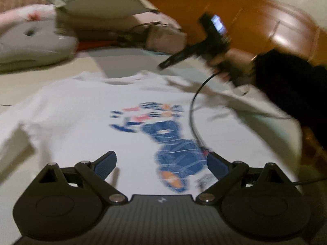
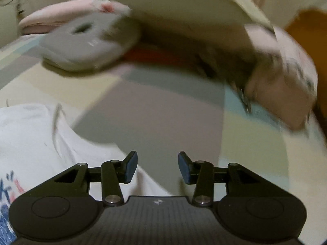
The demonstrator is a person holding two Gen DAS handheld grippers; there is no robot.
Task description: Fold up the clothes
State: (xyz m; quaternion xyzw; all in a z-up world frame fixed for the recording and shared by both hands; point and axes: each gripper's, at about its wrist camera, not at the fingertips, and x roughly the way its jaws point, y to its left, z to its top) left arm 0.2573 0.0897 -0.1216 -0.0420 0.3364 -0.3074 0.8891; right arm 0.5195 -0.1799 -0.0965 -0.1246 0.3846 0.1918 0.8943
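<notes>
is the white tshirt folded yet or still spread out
Spread out. The white t-shirt lies flat on the bed, print facing up, both sleeves out to the sides, with no fold visible in the left wrist view.

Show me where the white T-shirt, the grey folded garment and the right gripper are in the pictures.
white T-shirt [image 1: 81, 122]: left wrist view, on the plain cloth left of the blue print.
grey folded garment [image 2: 90, 40]: right wrist view, on its top face.
right gripper [image 2: 157, 167]: right wrist view, midway between its open fingers.

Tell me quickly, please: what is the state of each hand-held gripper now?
Left hand-held gripper: open, holding nothing, above the white T-shirt.
Right hand-held gripper: open, nothing between its fingers.
</notes>
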